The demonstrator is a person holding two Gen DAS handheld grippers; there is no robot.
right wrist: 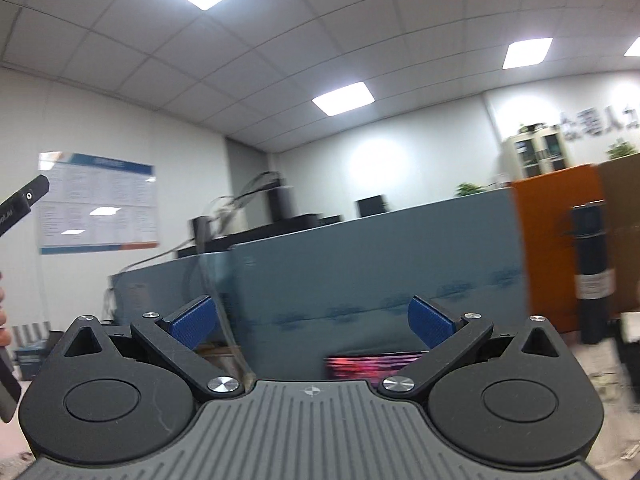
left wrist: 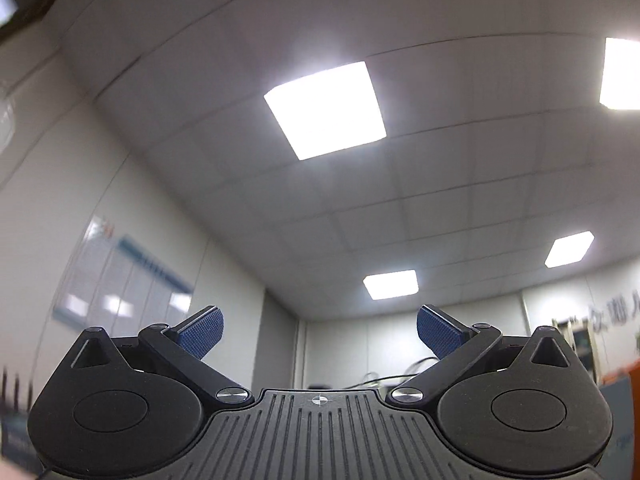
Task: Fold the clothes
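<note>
- while both cameras tilt toward the ceiling, no clothes show, so softness and grip spots cannot be judged.
- left tool (left wrist: 320, 334) and right tool (right wrist: 312, 322) gape, holding nothing.

Glaring ceiling panels (left wrist: 325, 110), blurred fisheye edges

Wall lettering (right wrist: 600, 126) runs off the right edge; the poster's (right wrist: 98, 204) text is unreadably small.

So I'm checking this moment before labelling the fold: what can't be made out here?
- Clothes and any work surface: in neither view; the open left gripper faces the ceiling, the open right gripper the room.
- Wall poster: print too small.
- Wall lettering: cut by the right edge.
</note>
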